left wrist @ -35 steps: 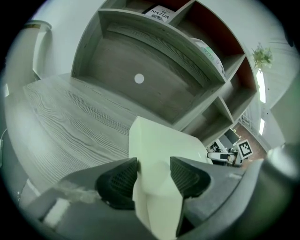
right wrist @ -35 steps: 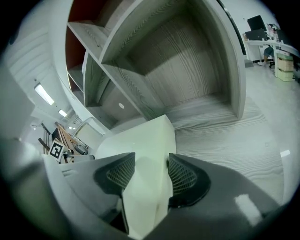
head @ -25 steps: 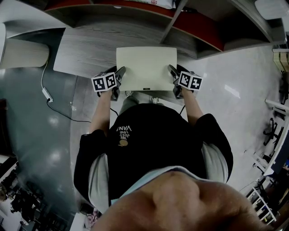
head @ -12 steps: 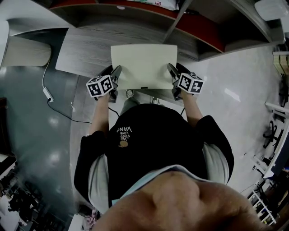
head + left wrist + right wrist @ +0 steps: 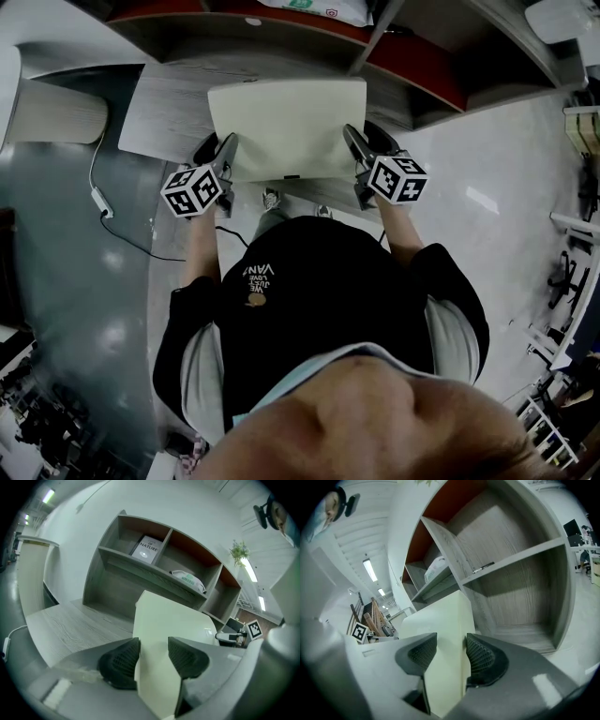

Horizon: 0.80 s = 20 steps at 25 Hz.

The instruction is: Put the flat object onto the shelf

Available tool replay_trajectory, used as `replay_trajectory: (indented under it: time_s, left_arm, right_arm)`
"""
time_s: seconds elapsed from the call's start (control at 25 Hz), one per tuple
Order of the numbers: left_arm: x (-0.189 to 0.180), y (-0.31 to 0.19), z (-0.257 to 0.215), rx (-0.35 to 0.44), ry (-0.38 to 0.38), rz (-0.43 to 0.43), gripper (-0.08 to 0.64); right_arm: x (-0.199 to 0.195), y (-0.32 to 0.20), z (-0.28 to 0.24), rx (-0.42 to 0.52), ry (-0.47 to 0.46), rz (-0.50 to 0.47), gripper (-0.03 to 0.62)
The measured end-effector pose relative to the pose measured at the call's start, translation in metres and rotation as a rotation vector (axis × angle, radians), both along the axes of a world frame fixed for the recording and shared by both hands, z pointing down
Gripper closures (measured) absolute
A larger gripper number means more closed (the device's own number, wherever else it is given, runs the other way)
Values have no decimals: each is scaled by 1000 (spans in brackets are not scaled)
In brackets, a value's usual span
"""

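Observation:
The flat object (image 5: 286, 127) is a cream, rectangular slab, held level above the grey wooden desk (image 5: 159, 112) in front of the shelf unit (image 5: 412, 66). My left gripper (image 5: 225, 152) is shut on its left edge and my right gripper (image 5: 352, 142) on its right edge. In the left gripper view the slab (image 5: 164, 620) runs between the ribbed black pads (image 5: 122, 660) toward the shelf boards (image 5: 154, 581). In the right gripper view it (image 5: 440, 620) sits between the pads (image 5: 480, 656), whose jaws have just closed a little on it, with open compartments (image 5: 515, 588) beyond.
A book (image 5: 146, 549) leans in the upper left compartment and a white bag (image 5: 187, 579) lies in the one beside it. A dark pen (image 5: 483, 567) rests on a right-hand shelf board. A white cable (image 5: 98, 197) trails on the floor left of the desk.
Both grippers have lifted the flat object off the desk and carried it up and toward the shelf. It now looks larger and higher in the head view.

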<state>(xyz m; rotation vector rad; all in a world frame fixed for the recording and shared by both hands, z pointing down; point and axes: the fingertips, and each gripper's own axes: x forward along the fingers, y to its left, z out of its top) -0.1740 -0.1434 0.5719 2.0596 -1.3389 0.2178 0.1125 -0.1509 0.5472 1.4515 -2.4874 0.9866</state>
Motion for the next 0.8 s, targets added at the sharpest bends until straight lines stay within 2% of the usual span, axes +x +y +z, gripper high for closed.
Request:
replay_trajectory:
  time_s: [0.36, 0.8]
  left_arm:
    - [-27, -14, -57, 147, -17, -21, 362]
    - [-50, -28, -112, 286, -12, -17, 364]
  right_arm:
    - [-25, -12, -52, 126, -34, -3, 410]
    - [-46, -15, -113, 279, -40, 7, 413]
